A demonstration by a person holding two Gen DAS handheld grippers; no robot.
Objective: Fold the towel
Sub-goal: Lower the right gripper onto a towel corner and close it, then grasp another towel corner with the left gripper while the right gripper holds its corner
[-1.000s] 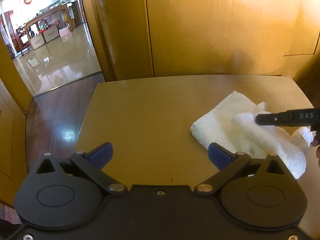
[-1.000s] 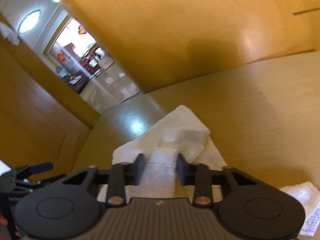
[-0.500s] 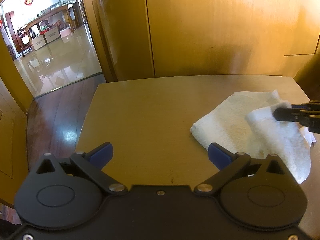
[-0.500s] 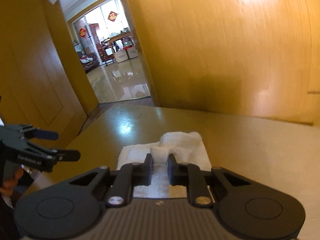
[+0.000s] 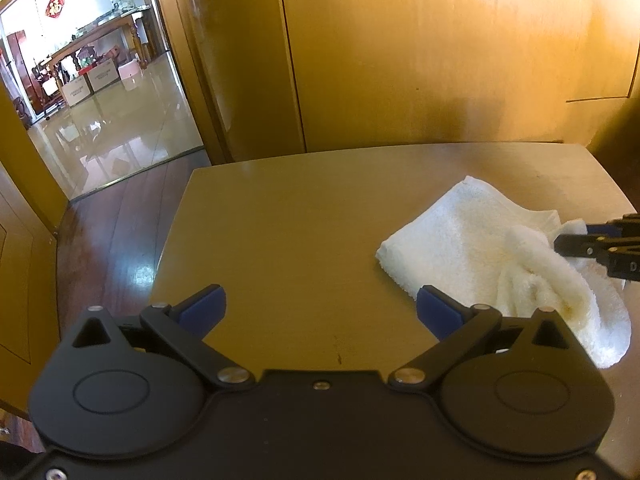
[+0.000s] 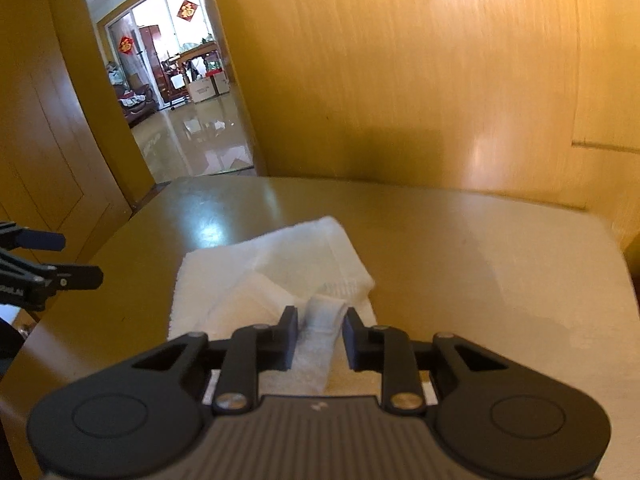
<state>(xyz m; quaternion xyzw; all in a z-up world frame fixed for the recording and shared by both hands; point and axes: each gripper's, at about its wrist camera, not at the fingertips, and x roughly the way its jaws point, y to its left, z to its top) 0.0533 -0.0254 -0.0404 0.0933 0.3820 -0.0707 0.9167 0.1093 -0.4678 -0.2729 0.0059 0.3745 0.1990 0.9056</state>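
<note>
A white towel [image 5: 480,240] lies partly folded on the right side of the wooden table [image 5: 280,232]; it also shows in the right wrist view [image 6: 288,256]. My right gripper [image 6: 320,332] sits low over the towel's near edge with its jaws parted around a raised fold of cloth, not pinching it. It shows at the right edge of the left wrist view [image 5: 576,244]. My left gripper [image 5: 320,308] is wide open and empty above the table's front, left of the towel.
A wooden panelled wall [image 5: 420,60] stands right behind the table. An open doorway [image 5: 100,92] at the left leads to a tiled room. The table's left edge [image 5: 172,240] drops to dark wooden floor.
My right gripper carried the towel's fold back to the right and down, then its jaws opened and let go of the cloth. The left gripper has not moved.
</note>
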